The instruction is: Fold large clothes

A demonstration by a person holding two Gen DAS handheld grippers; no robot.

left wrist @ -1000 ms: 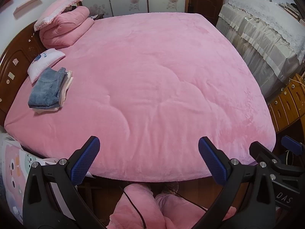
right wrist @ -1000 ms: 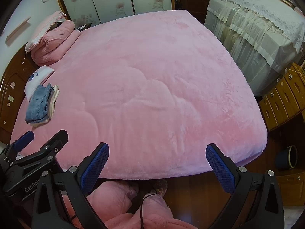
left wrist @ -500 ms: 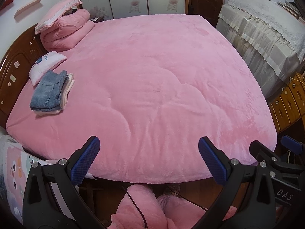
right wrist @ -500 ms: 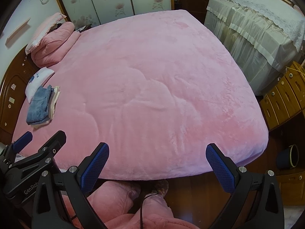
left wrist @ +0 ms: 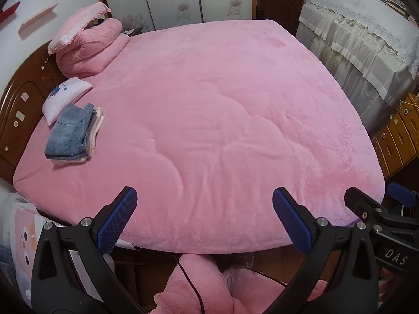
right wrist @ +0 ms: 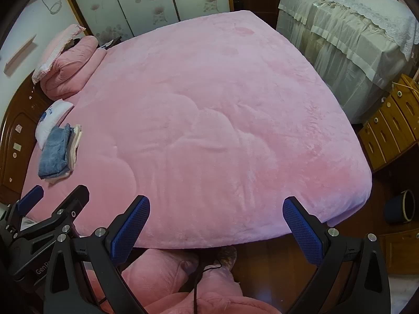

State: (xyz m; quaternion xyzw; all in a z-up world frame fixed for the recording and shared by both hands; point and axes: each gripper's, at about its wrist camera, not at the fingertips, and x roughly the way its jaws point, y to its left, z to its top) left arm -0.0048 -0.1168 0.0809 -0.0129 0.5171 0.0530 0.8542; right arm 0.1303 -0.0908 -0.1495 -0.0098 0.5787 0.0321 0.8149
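A folded pile of clothes, blue jeans (left wrist: 69, 133) (right wrist: 54, 154) on top of pale garments, lies at the left side of a bed spread with a pink fleece blanket (left wrist: 214, 120) (right wrist: 209, 120). My left gripper (left wrist: 204, 219) stands open over the bed's near edge with nothing between its blue pads. Held open the same way, my right gripper (right wrist: 216, 225) is empty beside it. Each gripper shows at the other view's edge. Both are well away from the pile.
A rolled pink quilt with a pillow (left wrist: 89, 44) and a small white pillow (left wrist: 65, 96) sit by the wooden headboard (left wrist: 15, 110). A lace-covered table (left wrist: 366, 31) and wooden drawers (right wrist: 392, 125) stand to the right. A person's pink sleeves (left wrist: 199, 287) are below.
Both views have crept slightly so the bed sits a little lower in frame. The grippers stay open and nothing on the bed has moved.
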